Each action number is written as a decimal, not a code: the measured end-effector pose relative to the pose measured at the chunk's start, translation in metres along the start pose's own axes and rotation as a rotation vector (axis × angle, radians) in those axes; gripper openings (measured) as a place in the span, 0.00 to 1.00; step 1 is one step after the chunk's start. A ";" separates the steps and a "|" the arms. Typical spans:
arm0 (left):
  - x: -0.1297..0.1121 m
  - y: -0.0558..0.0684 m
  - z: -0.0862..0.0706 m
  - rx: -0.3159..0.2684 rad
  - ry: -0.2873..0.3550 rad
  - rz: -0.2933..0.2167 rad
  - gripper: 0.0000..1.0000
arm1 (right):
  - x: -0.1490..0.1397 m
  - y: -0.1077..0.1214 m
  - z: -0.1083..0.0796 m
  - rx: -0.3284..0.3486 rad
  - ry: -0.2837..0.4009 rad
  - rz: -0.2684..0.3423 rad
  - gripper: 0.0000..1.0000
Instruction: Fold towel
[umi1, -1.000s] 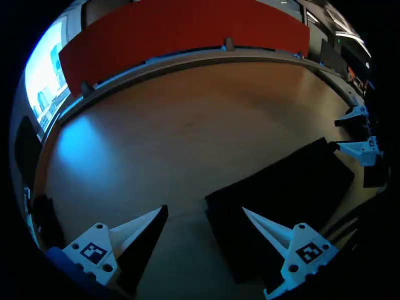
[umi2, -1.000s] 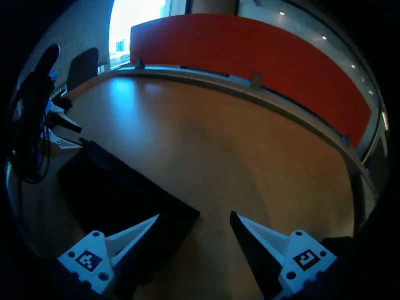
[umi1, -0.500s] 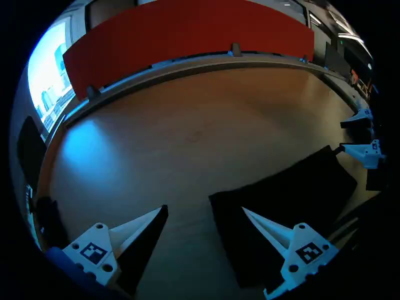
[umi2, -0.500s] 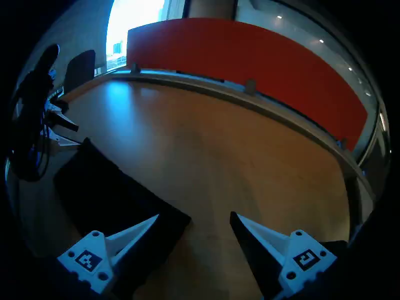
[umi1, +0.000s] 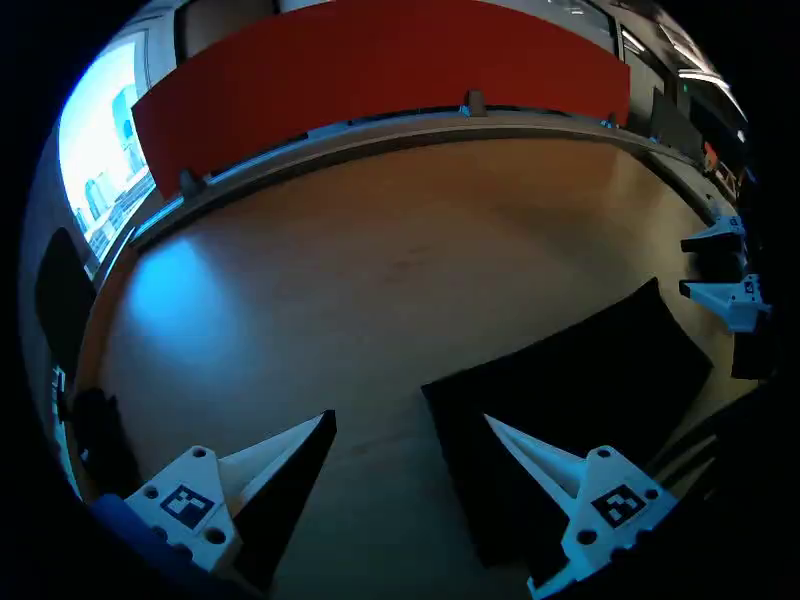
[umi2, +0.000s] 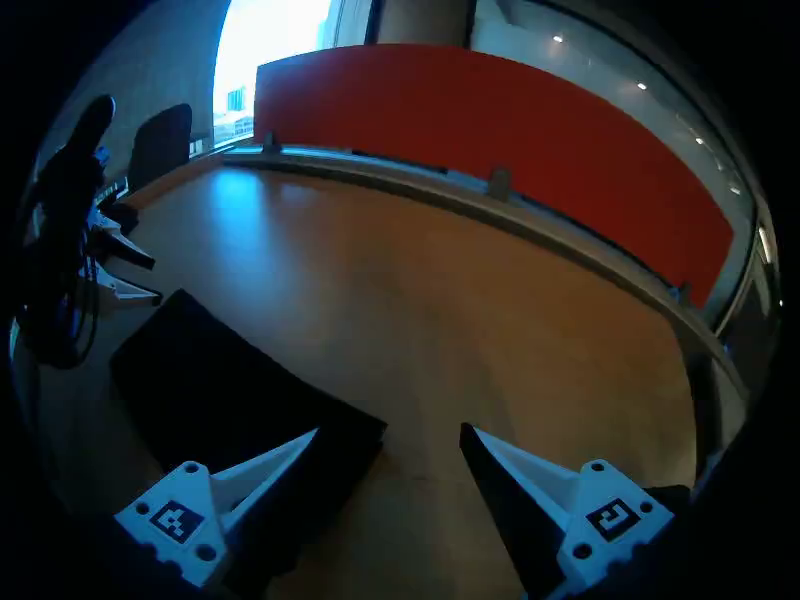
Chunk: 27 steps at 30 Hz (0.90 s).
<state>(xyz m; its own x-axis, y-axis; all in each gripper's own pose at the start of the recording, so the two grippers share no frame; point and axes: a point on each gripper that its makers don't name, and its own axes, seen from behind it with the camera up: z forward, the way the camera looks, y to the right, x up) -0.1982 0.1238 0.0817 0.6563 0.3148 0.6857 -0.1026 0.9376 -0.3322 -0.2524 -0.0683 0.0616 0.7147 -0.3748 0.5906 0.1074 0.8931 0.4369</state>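
Observation:
A black towel (umi1: 575, 395) lies flat and folded on the wooden table (umi1: 350, 270). In the left gripper view my left gripper (umi1: 408, 420) is open and holds nothing; its right finger hangs over the towel's near left part. My right gripper (umi1: 722, 268) shows at the far right, open, just off the towel's far corner. In the right gripper view the towel (umi2: 220, 385) lies at the lower left, with my right gripper (umi2: 390, 432) open over its near right corner. My left gripper (umi2: 130, 272) is open beside the towel's far left corner.
A red divider panel (umi1: 380, 70) stands along the table's far edge (umi2: 520, 215). A bright window (umi1: 95, 170) and a dark chair (umi2: 165, 140) lie beyond the left end. Bare wood stretches behind the towel.
Both grippers have drawn slightly away from the towel's corners; a small gap now shows between each far gripper's fingers and the cloth. The towel lies still.

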 end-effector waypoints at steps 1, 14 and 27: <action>0.000 0.000 -0.001 0.000 0.001 0.000 0.99 | 0.001 0.000 -0.001 0.001 0.001 -0.001 1.00; -0.009 0.001 -0.016 0.001 0.011 -0.015 0.99 | -0.005 -0.012 -0.015 0.016 0.003 -0.007 1.00; -0.035 0.004 -0.049 0.007 0.020 -0.050 0.99 | -0.015 -0.025 -0.045 0.020 0.016 -0.006 1.00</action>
<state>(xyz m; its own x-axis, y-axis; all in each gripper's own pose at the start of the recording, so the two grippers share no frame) -0.1849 0.1087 0.0244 0.6759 0.2645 0.6879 -0.0743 0.9531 -0.2934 -0.2347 -0.0733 0.0114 0.7254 -0.3755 0.5769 0.0977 0.8858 0.4538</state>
